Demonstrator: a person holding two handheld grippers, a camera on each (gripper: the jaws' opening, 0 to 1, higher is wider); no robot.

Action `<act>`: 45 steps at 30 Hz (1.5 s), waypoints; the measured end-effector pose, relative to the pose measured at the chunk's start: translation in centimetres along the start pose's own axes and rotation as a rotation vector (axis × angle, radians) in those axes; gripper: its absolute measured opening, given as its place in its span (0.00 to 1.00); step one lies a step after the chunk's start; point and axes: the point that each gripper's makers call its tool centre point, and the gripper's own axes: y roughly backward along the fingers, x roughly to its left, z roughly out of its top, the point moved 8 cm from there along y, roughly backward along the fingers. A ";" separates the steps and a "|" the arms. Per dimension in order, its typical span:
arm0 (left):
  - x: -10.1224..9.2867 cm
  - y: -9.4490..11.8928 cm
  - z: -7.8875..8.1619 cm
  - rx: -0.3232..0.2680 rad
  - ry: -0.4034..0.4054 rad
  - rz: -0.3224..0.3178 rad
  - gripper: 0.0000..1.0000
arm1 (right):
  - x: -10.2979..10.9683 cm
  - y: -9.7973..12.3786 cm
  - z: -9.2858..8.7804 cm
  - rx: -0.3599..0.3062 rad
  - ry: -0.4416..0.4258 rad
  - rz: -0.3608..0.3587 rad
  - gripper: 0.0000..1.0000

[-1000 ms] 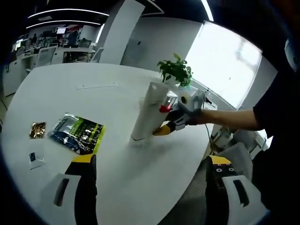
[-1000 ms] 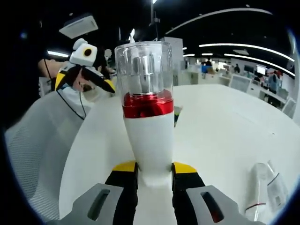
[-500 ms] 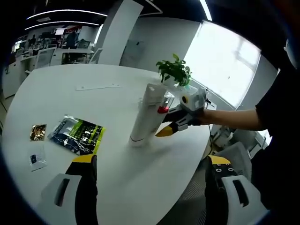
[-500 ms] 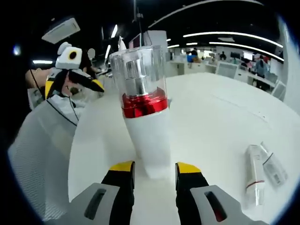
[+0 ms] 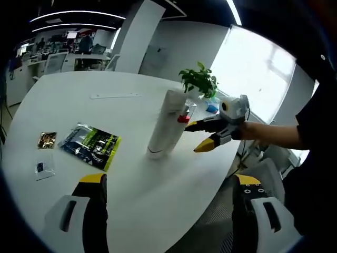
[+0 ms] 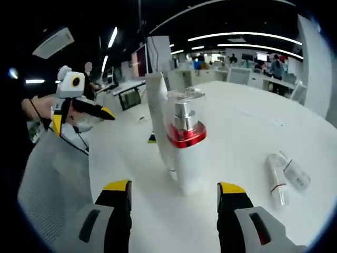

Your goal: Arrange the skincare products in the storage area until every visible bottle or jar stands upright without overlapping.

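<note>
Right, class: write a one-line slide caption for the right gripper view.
Open right gripper facing an upright white pump bottle on the white table, two small tubes lying nearby.

Left gripper (image 5: 167, 182) low in own view, jaws wide apart, nothing between them. Right gripper (image 6: 174, 191) also spread wide in own view, holding nothing. Seen from left gripper view: right gripper (image 5: 206, 136) held out sideways by a hand (image 5: 243, 130) with bare forearm, yellow tips apart. Seen from right gripper view: left gripper (image 6: 100, 110) raised, tips pointing right.
</note>
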 end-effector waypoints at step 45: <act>-0.1 4.5 -3.5 -0.004 0.047 0.081 0.93 | 5.8 8.7 -2.7 -0.068 -0.255 -0.214 0.99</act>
